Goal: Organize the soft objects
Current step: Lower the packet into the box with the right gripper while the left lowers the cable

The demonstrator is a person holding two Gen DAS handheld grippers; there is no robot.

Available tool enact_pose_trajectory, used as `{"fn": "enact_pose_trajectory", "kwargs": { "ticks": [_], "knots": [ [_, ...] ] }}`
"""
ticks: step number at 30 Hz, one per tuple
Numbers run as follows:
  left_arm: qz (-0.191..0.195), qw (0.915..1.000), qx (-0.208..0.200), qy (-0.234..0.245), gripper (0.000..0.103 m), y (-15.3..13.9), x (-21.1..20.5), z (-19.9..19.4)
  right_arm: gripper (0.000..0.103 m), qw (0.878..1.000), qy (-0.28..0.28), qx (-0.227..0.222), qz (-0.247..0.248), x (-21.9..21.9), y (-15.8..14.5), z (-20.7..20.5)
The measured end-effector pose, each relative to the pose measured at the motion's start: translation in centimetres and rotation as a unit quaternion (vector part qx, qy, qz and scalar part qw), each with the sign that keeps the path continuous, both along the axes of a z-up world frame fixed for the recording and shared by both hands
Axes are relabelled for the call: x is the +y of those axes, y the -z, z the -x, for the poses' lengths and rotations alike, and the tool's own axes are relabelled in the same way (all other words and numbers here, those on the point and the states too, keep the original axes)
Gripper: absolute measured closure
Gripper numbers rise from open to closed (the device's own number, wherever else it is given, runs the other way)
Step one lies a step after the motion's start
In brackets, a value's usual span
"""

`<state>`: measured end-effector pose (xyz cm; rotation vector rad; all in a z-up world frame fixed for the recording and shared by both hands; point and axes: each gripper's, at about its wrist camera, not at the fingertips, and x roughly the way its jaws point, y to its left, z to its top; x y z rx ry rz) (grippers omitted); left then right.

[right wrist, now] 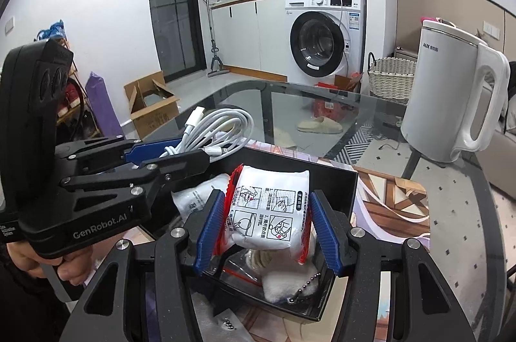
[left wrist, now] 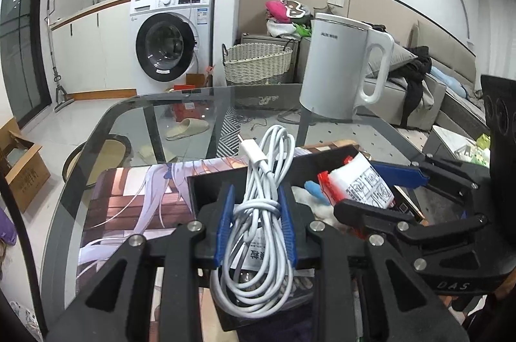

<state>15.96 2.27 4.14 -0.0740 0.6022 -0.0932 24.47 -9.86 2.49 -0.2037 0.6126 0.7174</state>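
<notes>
My left gripper [left wrist: 256, 206] is shut on a coiled white cable [left wrist: 261, 180] and holds it over the near left part of a black box [left wrist: 206, 180]. The cable also shows in the right wrist view [right wrist: 219, 132], pinched by the left gripper [right wrist: 193, 153]. My right gripper [right wrist: 266, 221] is shut on a white packet with red ends [right wrist: 271, 209] and holds it above the black box [right wrist: 342, 180]. The packet also shows in the left wrist view [left wrist: 358, 184], in the right gripper [left wrist: 380, 187]. In the box lie a white plush piece with a bead chain [right wrist: 290, 287] and other white packets [right wrist: 200, 193].
The box stands on a printed mat [left wrist: 135, 200] on a glass table [left wrist: 180, 113]. A white kettle [left wrist: 338, 64] stands at the table's far right. Beyond are a washing machine [left wrist: 171, 42], a wicker basket [left wrist: 258, 63], a cardboard box [right wrist: 151, 103] and a sofa [left wrist: 429, 90].
</notes>
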Motion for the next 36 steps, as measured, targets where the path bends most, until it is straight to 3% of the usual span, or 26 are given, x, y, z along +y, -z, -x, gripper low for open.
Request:
{"fn": "enact_pose_trajectory", "kwargs": {
  "ticks": [15, 19, 36],
  "knots": [
    [-0.019, 0.9986, 0.018, 0.045, 0.077, 0.8, -1.5, -0.5, 0.048, 1.0, 0.009, 0.004, 0.02, -0.2, 1.1, -0.5],
    [-0.008, 0.9986, 0.033, 0.041, 0.077, 1.5, -1.2, -1.4, 0.048, 1.0, 0.009, 0.003, 0.026, 0.3, 1.3, -0.5],
    [-0.026, 0.9984, 0.029, 0.041, 0.077, 2.0, -1.4, -1.2, 0.044, 1.0, 0.015, 0.003, 0.014, 0.1, 1.3, -0.9]
  ]
}}
